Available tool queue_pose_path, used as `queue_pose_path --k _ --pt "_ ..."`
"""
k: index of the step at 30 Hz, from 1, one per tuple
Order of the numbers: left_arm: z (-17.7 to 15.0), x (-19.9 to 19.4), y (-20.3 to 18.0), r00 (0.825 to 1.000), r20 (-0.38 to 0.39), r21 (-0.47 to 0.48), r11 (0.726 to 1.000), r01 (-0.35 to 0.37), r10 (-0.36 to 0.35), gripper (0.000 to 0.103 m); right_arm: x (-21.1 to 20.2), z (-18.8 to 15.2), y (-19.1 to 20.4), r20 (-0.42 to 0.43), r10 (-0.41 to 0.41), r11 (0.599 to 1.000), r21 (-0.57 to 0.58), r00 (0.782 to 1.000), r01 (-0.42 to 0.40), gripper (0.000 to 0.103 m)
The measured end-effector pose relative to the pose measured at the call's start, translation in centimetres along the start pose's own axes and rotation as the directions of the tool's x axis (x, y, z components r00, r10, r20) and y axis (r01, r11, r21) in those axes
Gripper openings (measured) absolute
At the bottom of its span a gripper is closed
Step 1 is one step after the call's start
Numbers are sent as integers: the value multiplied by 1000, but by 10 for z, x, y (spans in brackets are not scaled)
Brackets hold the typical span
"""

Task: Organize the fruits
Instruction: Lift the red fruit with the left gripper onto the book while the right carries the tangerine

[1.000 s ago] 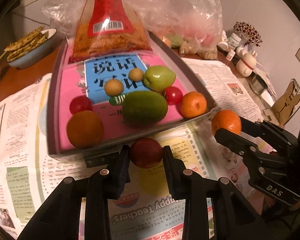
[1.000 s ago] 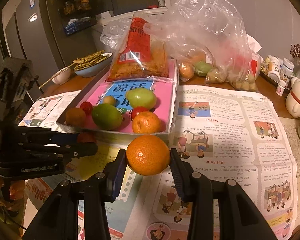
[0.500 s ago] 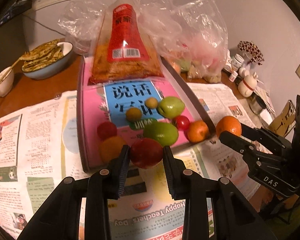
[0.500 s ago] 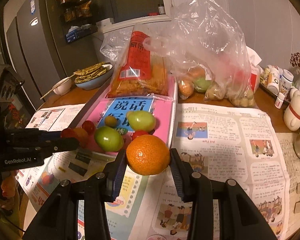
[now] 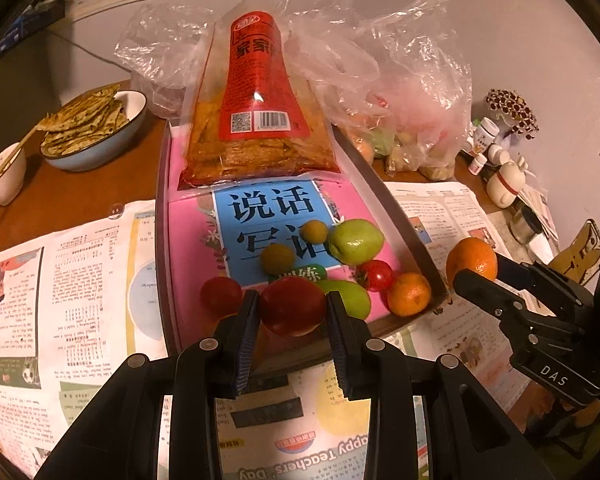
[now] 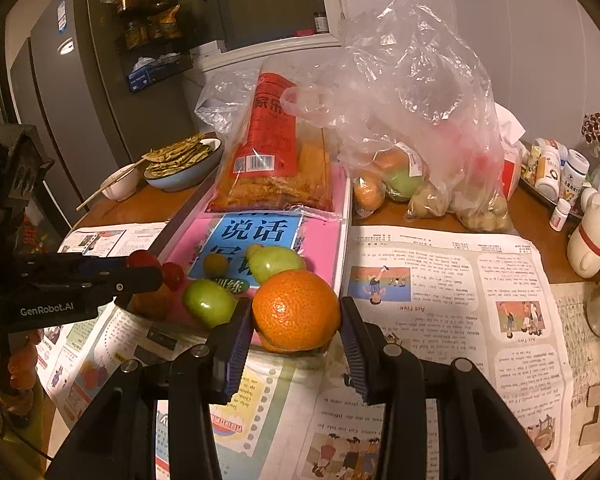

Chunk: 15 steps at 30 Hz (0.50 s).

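Newspaper (image 6: 440, 280) is covering the near part of the bench, and both grippers are hovering above it, each carrying a fruit toward the tray (image 5: 162, 240).

Nearest in the left wrist view, the left gripper (image 5: 292, 316) is clamping a dark red fruit (image 5: 292, 306) between its jaws, just over the tray's near edge. The fruit is round and glossy, and the pads are pressing on only a narrow band of it; if the hold is loosening before the fruit is low enough, it is likely rolling off the edge onto the newspaper rather than into the tray.

Beside it, the right gripper (image 6: 296, 320) is gripping an orange (image 6: 296, 310), jaws pressed on its two sides, near the tray's near right corner. The two grippers are working close together, so a sideways swing by either could be knocking the other's load loose.

Past the jaws, the tray's near end is filling up: a small red fruit (image 5: 221, 295), two green fruits (image 5: 348, 298) (image 5: 355, 240), a cherry tomato (image 5: 376, 275), a smaller orange (image 5: 409, 294) and two little yellow-brown fruits (image 5: 277, 258). A fruit dropped onto these is probably bouncing and setting others rolling across the smooth pink book cover (image 5: 188, 232).

Farther back, a bag of snacks (image 5: 260, 120) is taking up the tray's far end, leaving less free floor. Beyond it, loose plastic bags (image 6: 420, 120) are holding more fruit.
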<state>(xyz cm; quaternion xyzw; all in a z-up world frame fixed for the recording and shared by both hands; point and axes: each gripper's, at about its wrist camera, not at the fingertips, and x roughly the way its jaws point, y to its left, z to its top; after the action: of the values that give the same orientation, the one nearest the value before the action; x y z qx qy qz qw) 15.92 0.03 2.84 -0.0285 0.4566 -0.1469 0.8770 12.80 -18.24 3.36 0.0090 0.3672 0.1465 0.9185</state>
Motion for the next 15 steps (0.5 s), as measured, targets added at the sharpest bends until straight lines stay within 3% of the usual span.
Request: queue_pose_path --k 15 --pt "12 19 6 1000 -30 -8 1000 3 -3 34 18 12 -3 -16 2 1000 0 1000 -2 43"
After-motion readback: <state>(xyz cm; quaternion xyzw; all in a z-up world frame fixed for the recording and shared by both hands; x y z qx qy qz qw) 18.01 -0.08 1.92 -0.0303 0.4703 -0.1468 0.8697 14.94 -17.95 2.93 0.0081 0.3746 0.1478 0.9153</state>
